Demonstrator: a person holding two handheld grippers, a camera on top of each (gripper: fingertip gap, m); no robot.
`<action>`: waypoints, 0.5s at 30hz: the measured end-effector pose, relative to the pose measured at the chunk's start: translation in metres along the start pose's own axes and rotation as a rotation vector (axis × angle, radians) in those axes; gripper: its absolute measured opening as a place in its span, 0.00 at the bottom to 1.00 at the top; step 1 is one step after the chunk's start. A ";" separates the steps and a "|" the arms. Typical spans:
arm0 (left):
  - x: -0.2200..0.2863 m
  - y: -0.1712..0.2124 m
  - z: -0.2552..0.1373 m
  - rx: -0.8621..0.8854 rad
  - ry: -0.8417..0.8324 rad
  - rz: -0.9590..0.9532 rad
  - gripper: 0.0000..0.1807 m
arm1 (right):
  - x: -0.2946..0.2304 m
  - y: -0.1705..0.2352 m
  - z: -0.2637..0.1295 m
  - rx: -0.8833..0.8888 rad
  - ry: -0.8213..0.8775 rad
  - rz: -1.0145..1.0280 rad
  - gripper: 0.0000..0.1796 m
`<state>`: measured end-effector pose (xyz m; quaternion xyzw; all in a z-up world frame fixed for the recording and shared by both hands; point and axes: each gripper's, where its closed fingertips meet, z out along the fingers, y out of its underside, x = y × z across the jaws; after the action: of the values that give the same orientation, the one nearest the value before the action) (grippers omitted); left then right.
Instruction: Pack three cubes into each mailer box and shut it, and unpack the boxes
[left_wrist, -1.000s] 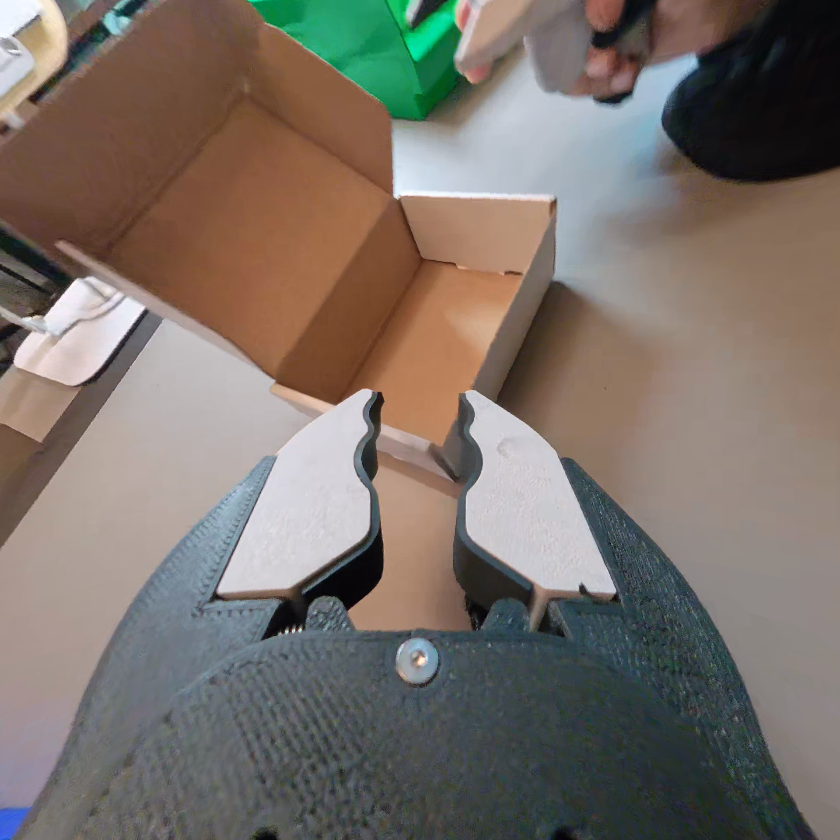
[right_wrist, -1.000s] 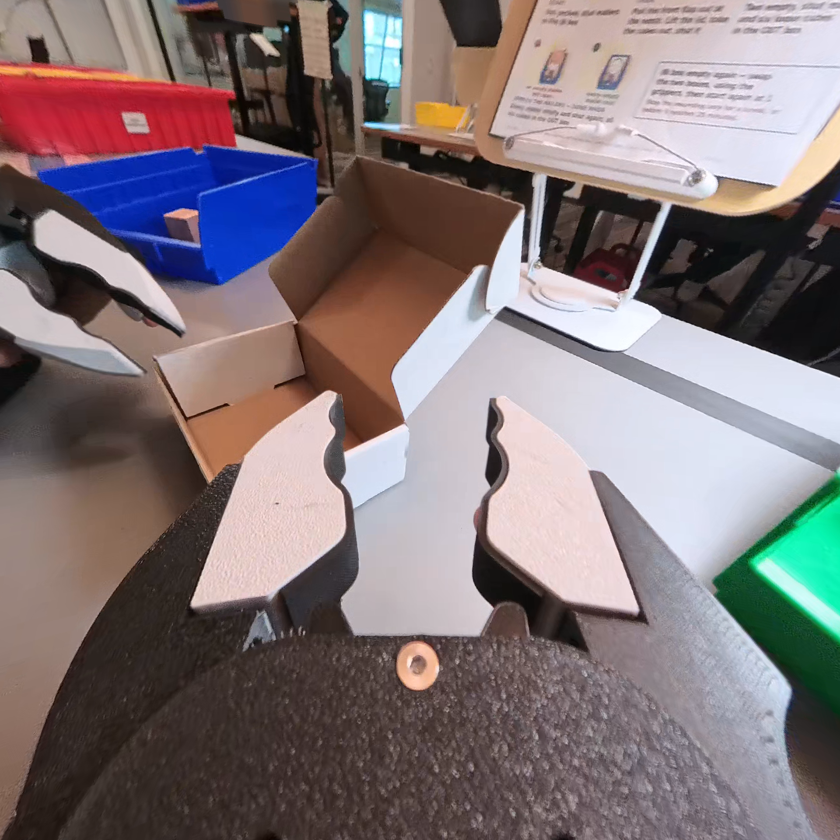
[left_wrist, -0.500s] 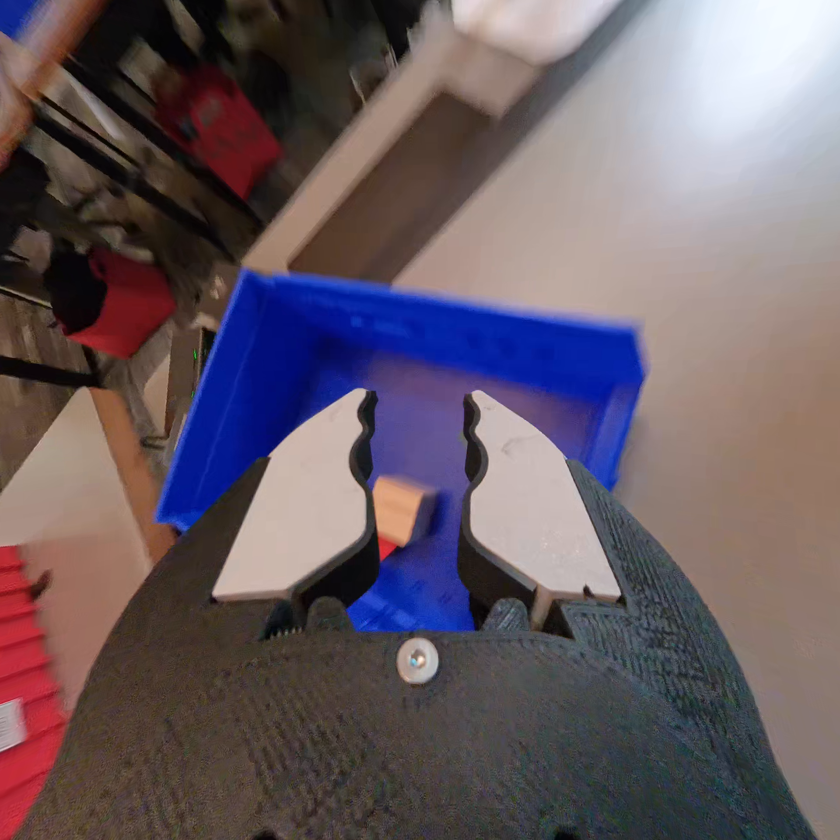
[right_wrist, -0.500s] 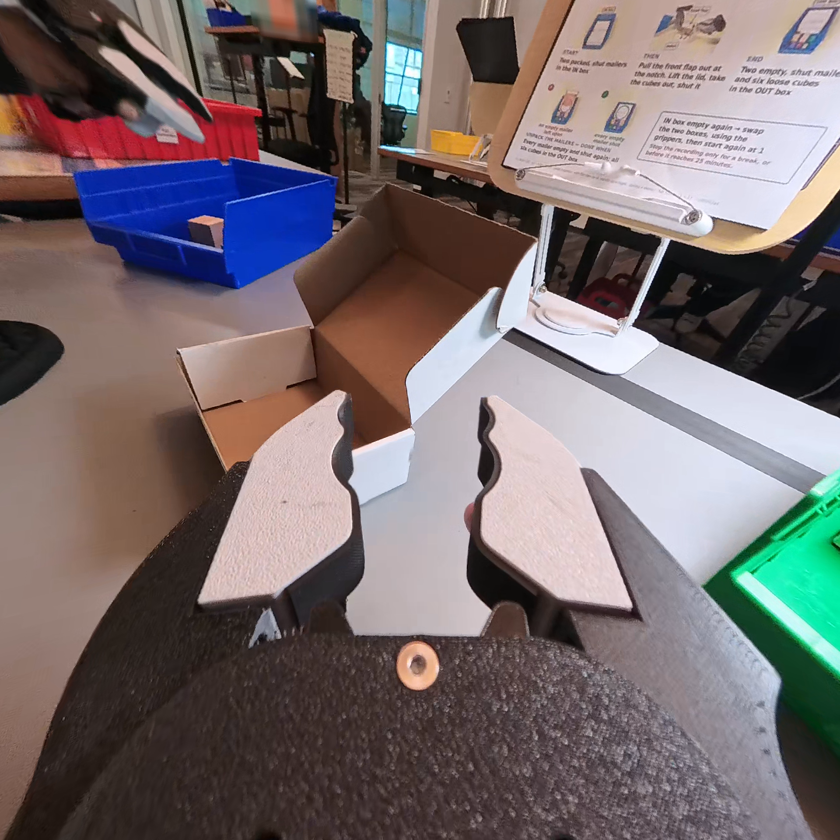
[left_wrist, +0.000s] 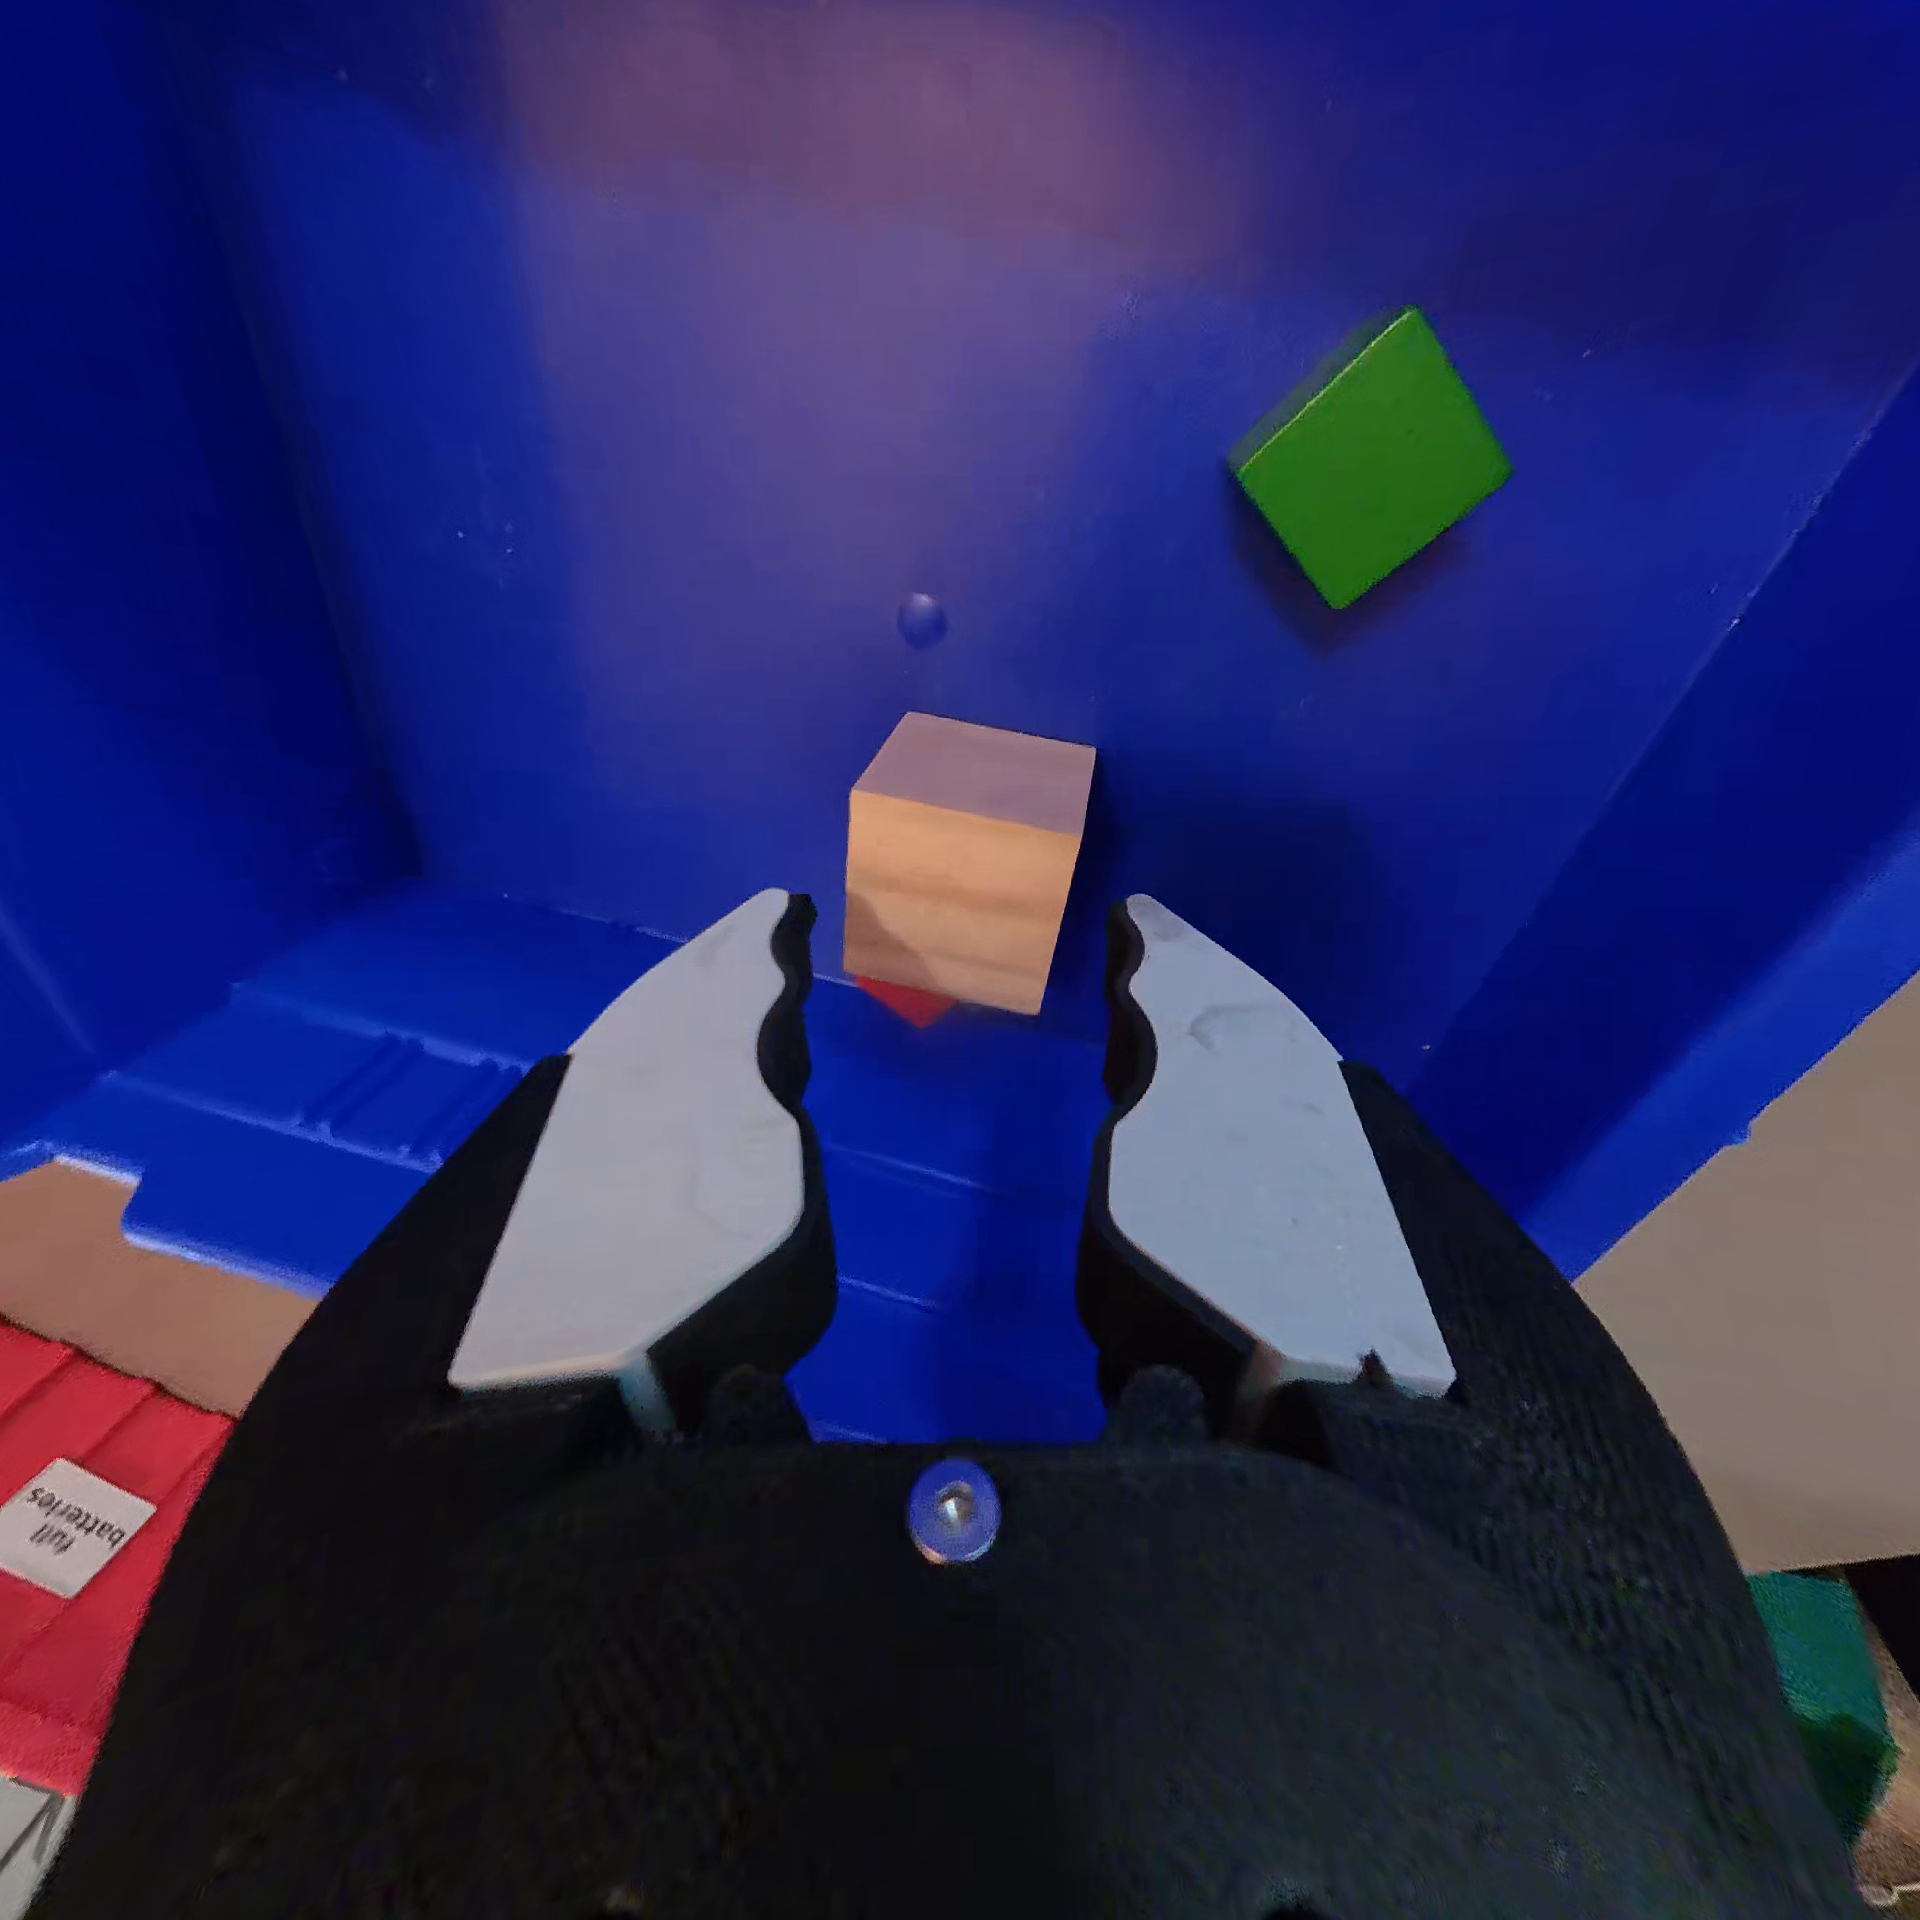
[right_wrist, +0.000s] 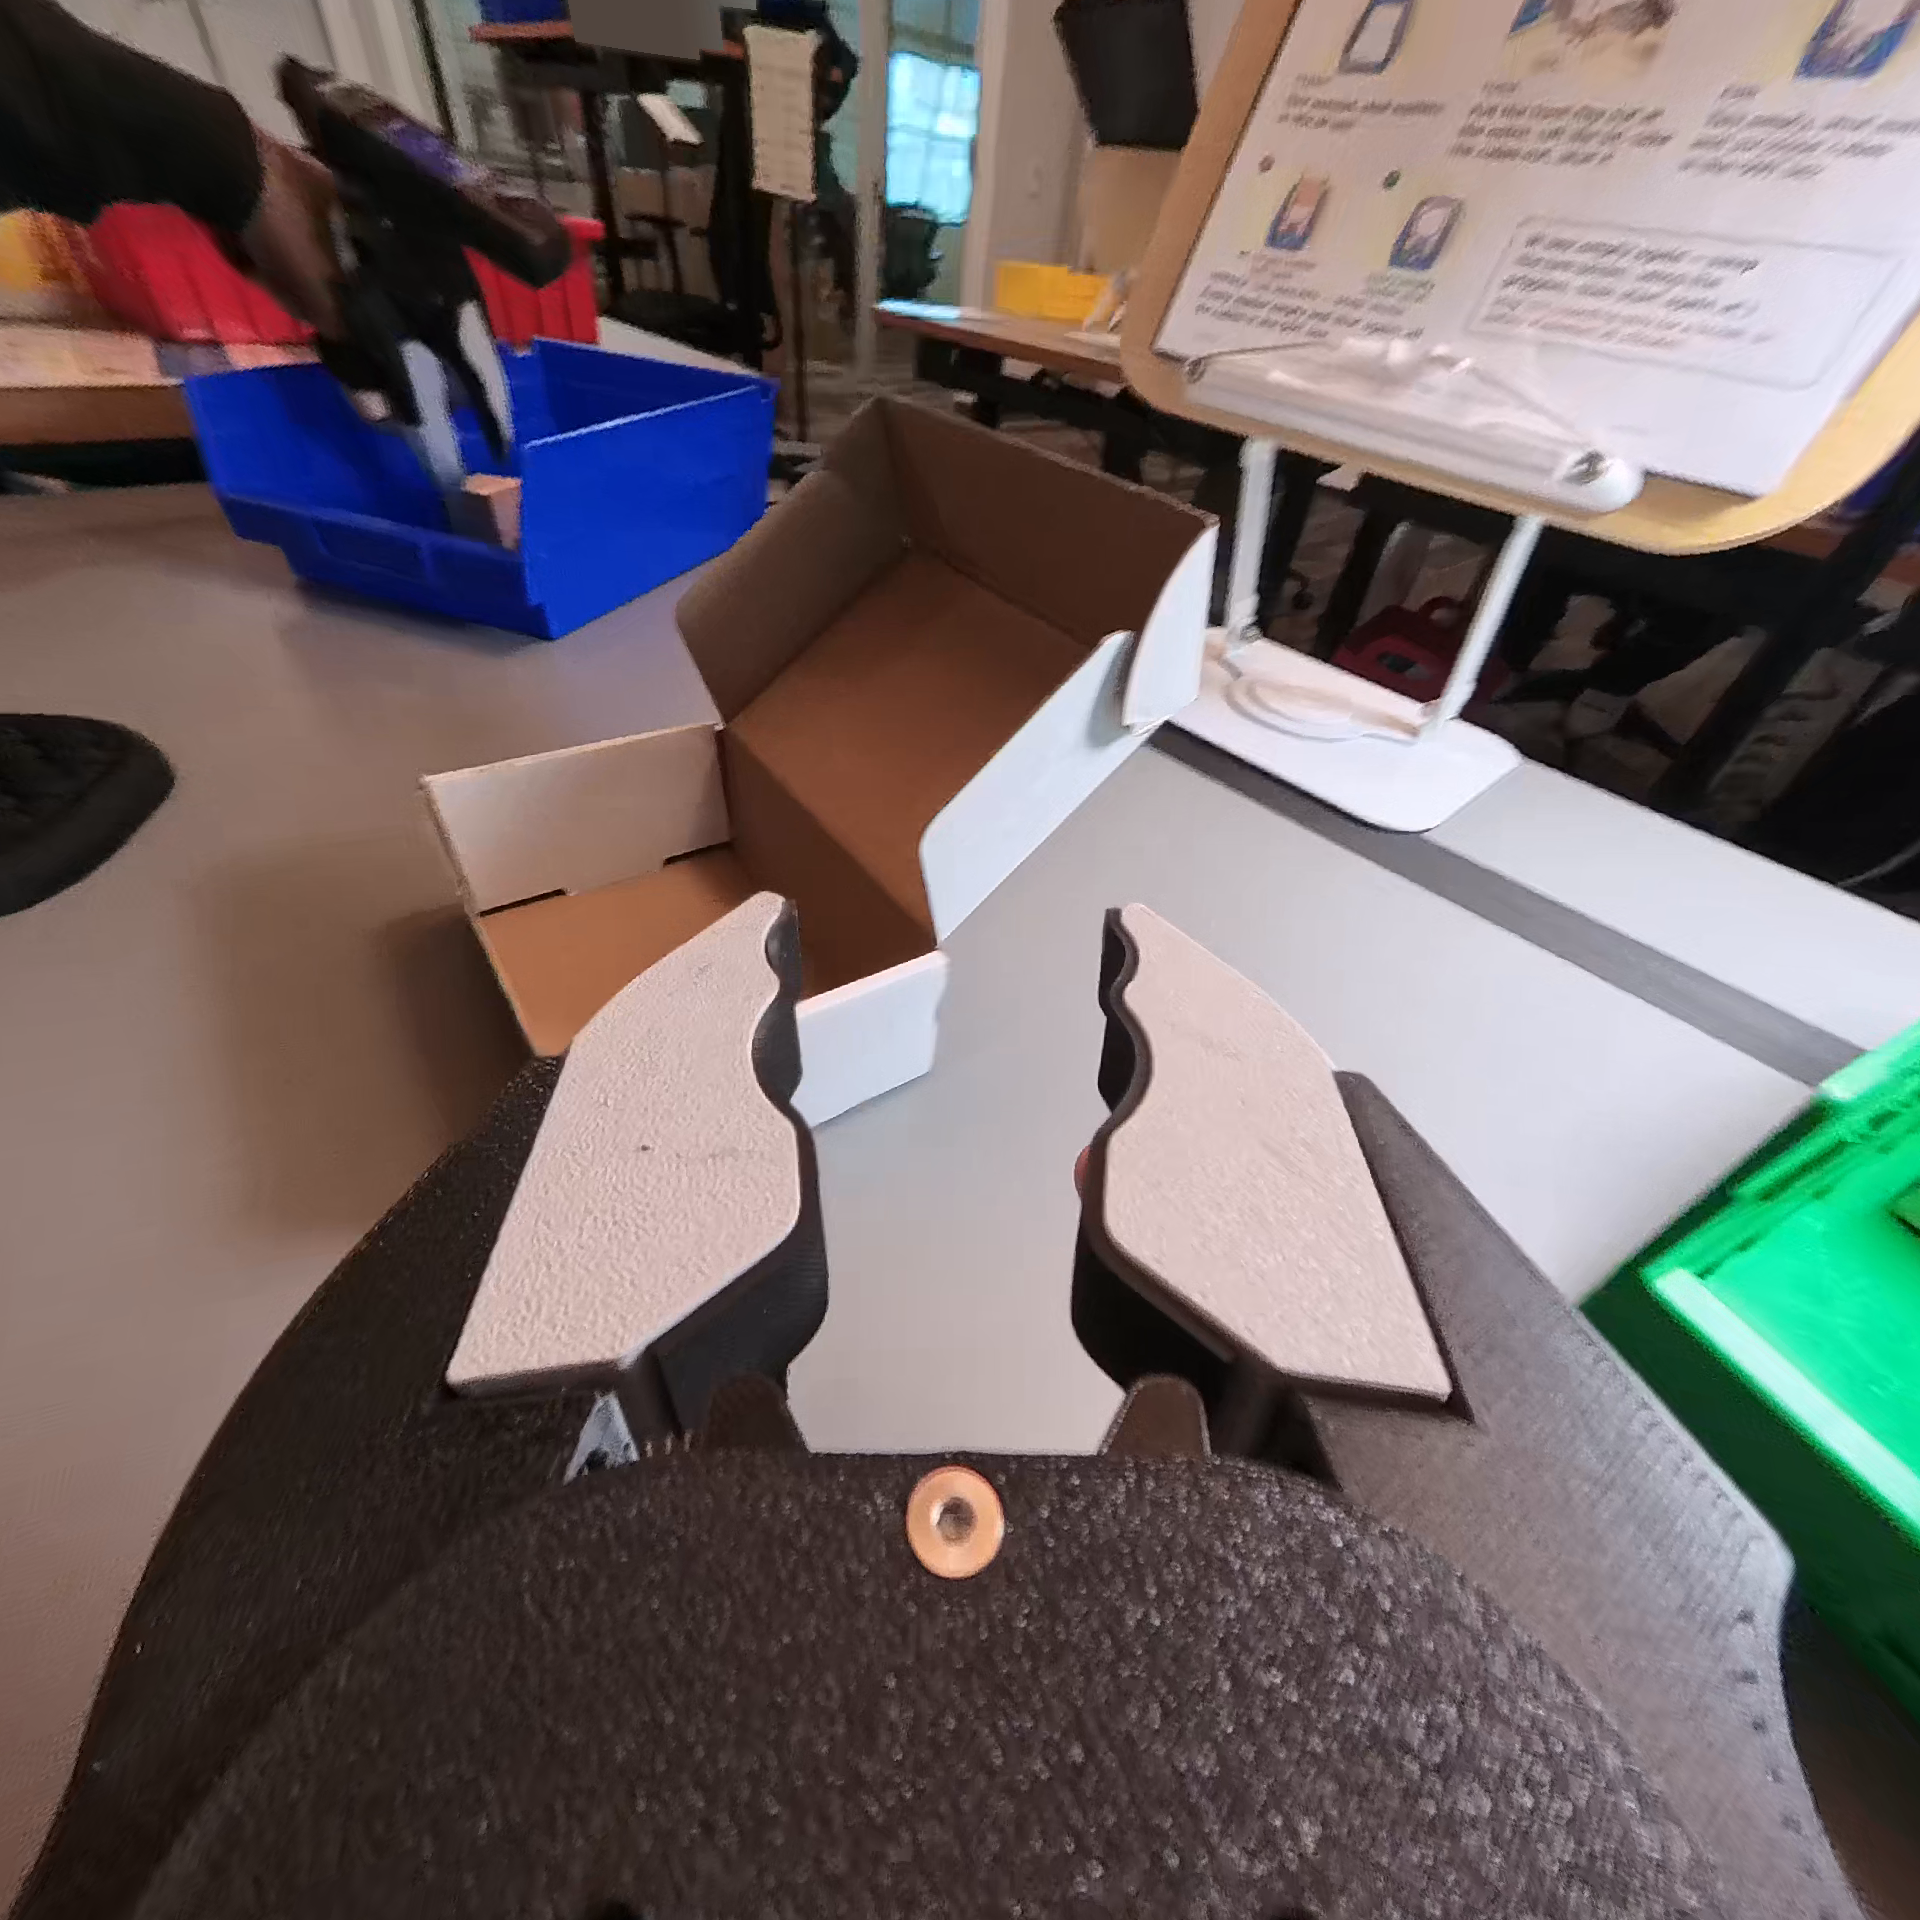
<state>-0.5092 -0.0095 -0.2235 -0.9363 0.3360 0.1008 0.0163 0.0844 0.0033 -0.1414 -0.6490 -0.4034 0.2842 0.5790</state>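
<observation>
My left gripper (left_wrist: 961, 909) is open inside the blue bin (left_wrist: 520, 520), its tips just short of a plain wooden cube (left_wrist: 961, 868) that sits on a mostly hidden red cube (left_wrist: 909, 1003). A green cube (left_wrist: 1371, 457) lies farther in, to the right. In the right wrist view the left gripper (right_wrist: 457, 405) reaches down into the blue bin (right_wrist: 623, 488) beside the wooden cube (right_wrist: 497, 509). My right gripper (right_wrist: 951, 925) is open and empty, above the table near the open, empty mailer box (right_wrist: 831, 790).
A green bin (right_wrist: 1787, 1288) stands at the right. A white stand holds an instruction sheet (right_wrist: 1558, 208) behind the box. Red bins (right_wrist: 177, 281) sit behind the blue bin, one also in the left wrist view (left_wrist: 73, 1558). A dark pad (right_wrist: 62, 800) lies at the left. Some 60 cm of space lies between my two pairs of fingers. The green cube (left_wrist: 1371, 457) is about 7 cm from my left fingertips and 50 cm from my right.
My left gripper swung away from the mailer box to the blue bin, dropped into it and opened wider around the wooden cube. My right gripper stayed open and shifted only slightly.
</observation>
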 end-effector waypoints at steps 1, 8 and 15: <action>0.002 -0.002 0.002 -0.002 0.008 0.007 0.29 | -0.005 0.003 0.000 -0.023 -0.036 0.010 0.32; 0.000 -0.008 0.004 -0.022 -0.036 0.028 0.23 | -0.031 0.017 -0.002 -0.135 -0.162 -0.007 0.37; 0.026 -0.068 -0.095 0.166 -0.138 0.148 0.23 | -0.043 0.021 -0.002 -0.156 -0.202 -0.038 0.36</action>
<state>-0.4296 0.0176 -0.1383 -0.8952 0.4095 0.1380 0.1092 0.0680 -0.0350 -0.1659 -0.6525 -0.4926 0.3050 0.4885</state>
